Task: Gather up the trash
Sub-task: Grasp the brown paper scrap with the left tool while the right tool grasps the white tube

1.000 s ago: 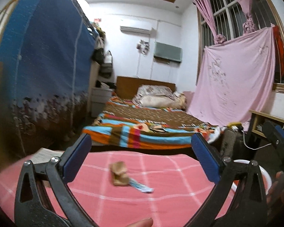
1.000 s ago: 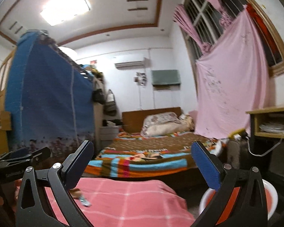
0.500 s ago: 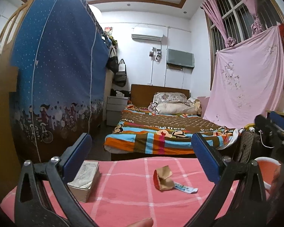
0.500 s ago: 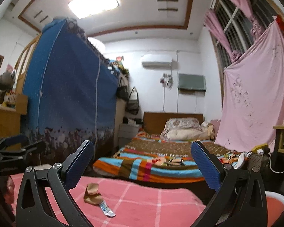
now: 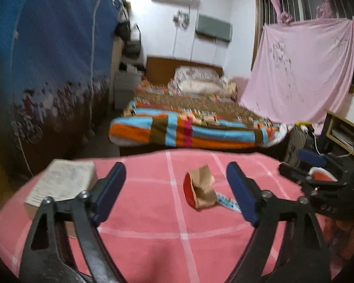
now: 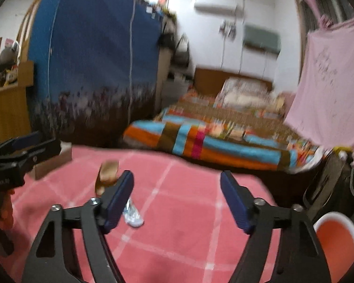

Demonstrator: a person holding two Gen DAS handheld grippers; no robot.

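A crumpled brown and red paper carton [image 5: 200, 192] lies on the pink checked tablecloth [image 5: 153, 231], with a small blue and white wrapper [image 5: 226, 202] beside it. My left gripper [image 5: 176, 192] is open and empty, with the carton between and beyond its fingers. My right gripper [image 6: 177, 200] is open and empty over the cloth. In the right wrist view the carton [image 6: 107, 174] and wrapper [image 6: 132, 215] sit just left of its left finger. Each gripper shows at the edge of the other's view.
A flat tin box [image 5: 61, 184] sits at the table's left. A white bin with red lining [image 6: 335, 243] stands off the table's right edge. Beyond the table are a bed [image 5: 188, 127] and a blue curtained wardrobe [image 5: 47, 59].
Both grippers have tilted down and moved closer to the table. The carton now lies nearer and between the left gripper's fingers. Both stay open.
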